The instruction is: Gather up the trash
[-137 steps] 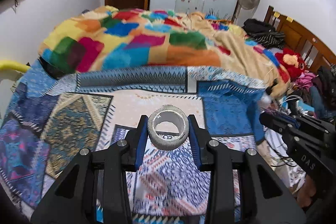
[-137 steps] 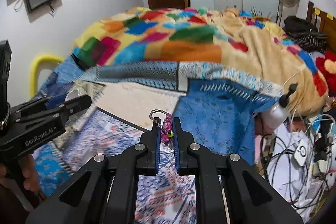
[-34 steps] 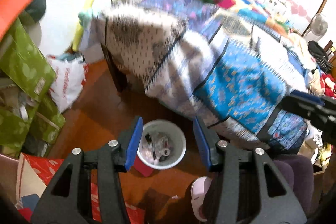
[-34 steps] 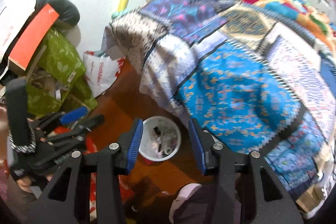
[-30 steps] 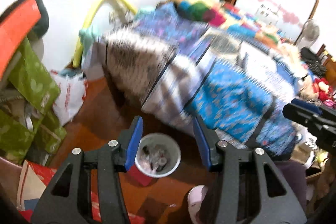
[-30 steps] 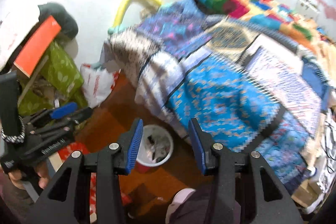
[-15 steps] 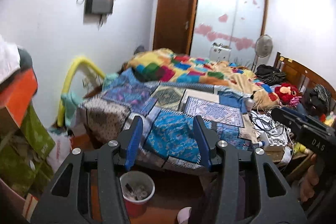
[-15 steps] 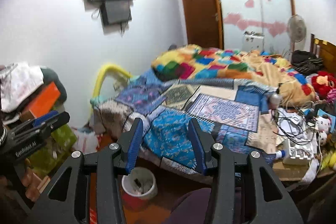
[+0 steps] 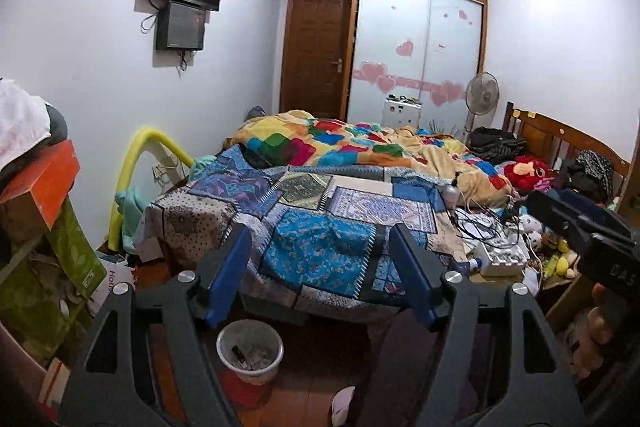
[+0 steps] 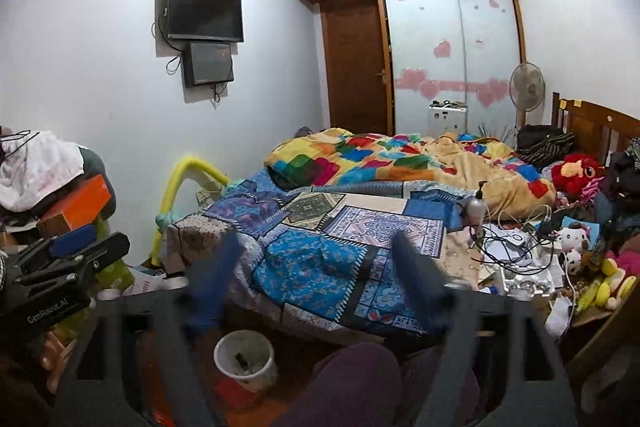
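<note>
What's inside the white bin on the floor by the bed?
The white bin holds a small dark item and pale scraps. Individual pieces are too small to identify, and whatever lies beneath the top layer is covered.

Bin is seen as smooth white plastic; bedspread as matt patterned cloth; door as glossy wood.

Left gripper jaws just opened, right gripper likewise, both empty
</note>
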Available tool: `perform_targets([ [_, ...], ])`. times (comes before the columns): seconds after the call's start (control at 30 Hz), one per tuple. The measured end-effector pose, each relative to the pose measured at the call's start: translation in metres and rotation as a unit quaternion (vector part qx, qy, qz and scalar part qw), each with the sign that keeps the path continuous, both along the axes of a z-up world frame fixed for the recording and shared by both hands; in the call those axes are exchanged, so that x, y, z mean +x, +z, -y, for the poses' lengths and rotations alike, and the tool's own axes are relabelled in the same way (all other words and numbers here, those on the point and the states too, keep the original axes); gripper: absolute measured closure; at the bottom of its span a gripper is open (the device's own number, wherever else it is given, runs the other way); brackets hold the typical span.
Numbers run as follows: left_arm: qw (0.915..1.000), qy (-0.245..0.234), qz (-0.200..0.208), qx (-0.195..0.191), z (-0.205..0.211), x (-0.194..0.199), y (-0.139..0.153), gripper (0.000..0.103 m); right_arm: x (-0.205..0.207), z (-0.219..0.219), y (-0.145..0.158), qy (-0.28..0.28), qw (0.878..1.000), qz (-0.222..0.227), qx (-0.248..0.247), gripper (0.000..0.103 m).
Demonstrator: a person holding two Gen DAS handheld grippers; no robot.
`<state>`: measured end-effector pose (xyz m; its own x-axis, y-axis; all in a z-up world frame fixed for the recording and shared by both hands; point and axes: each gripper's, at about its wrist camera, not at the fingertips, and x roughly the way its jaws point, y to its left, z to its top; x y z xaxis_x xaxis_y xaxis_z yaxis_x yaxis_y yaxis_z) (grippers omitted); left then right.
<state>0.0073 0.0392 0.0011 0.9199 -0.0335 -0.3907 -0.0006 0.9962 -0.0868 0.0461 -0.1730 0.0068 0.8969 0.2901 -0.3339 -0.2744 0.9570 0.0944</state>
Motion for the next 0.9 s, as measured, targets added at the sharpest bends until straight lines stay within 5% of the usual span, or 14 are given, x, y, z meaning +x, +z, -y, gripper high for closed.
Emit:
perform_targets([
  [0.23, 0.9998, 0.000, -0.021, 0.001, 0.009, 0.001, -0.010, 0.031, -0.010, 0.006, 0.001, -0.022, 0.999, 0.024, -0.004, 0.001],
  [0.9, 0.9998, 0.000, -0.018, 0.000, 0.009, -0.003, -0.012, 0.031, -0.020, 0.006, -0.003, -0.021, 0.999, 0.022, -0.020, 0.000],
])
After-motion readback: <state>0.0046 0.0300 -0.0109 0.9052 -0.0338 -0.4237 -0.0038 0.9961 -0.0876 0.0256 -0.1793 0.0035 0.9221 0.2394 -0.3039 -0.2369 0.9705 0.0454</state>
